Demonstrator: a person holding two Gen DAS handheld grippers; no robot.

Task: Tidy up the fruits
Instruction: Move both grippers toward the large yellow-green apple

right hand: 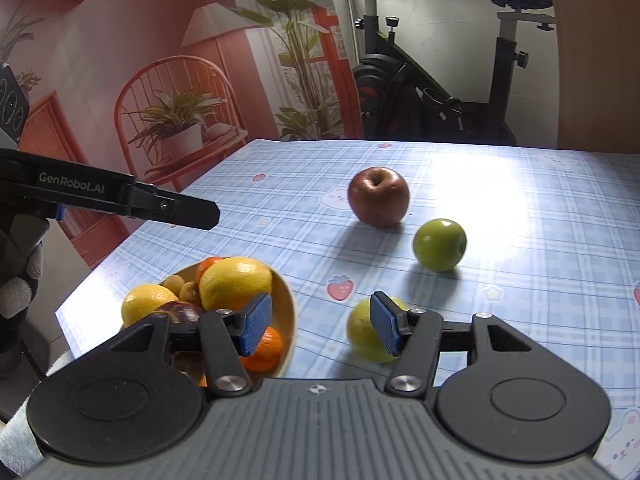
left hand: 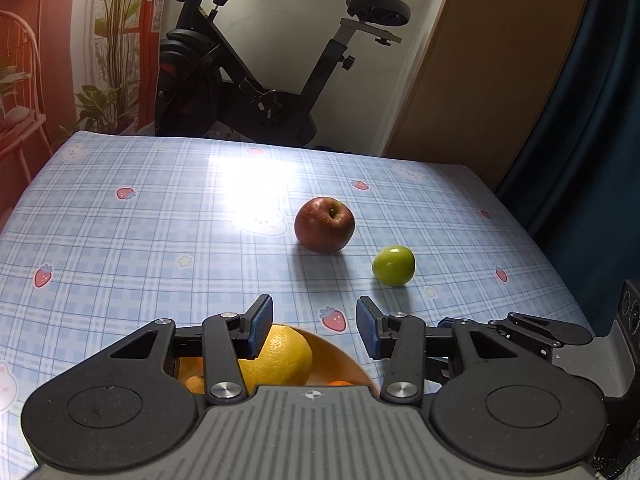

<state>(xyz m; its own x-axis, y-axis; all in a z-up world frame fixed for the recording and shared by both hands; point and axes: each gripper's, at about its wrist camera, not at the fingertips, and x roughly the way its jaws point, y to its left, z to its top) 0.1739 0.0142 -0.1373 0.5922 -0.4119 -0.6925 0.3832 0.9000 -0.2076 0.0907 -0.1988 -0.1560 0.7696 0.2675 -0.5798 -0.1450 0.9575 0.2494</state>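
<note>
My desk (right hand: 520, 208) is wearing a shiny blue checked cloth with little strawberries, stars and bunnies on it. Light is shining bright on the middle of it. Behind the desk a black exercise bike (left hand: 256, 80) is standing by a white wall. On the left a pink wall picture (right hand: 168, 80) is showing a chair, a lamp and green plants.

I am counting the fruit. One red apple (right hand: 378, 196) is sitting out on the cloth. One round green fruit (right hand: 439, 245) is sitting near it, just to its right and closer to me. One yellow-green fruit (right hand: 366, 334) is lying closest to me. One bowl (right hand: 289, 300) is sitting at the near left edge of the desk. In the bowl I am seeing two big yellow fruits (right hand: 236, 282), two small oranges (right hand: 264, 350), one dark purple fruit (right hand: 180, 312) and some little tan ones I cannot count well.

My right tongs (right hand: 320, 328) are standing spread apart and pinching nothing. Bare cloth is showing between the blue pads. The yellow-green fruit is peeking out from behind the right pad, and the bowl is sitting behind the left pad.

My left tongs (left hand: 314, 330) are spread too and are holding nothing. They are hanging over the bowl, with a yellow fruit behind the left pad. The apple and the green fruit are lying well ahead of them.
</note>
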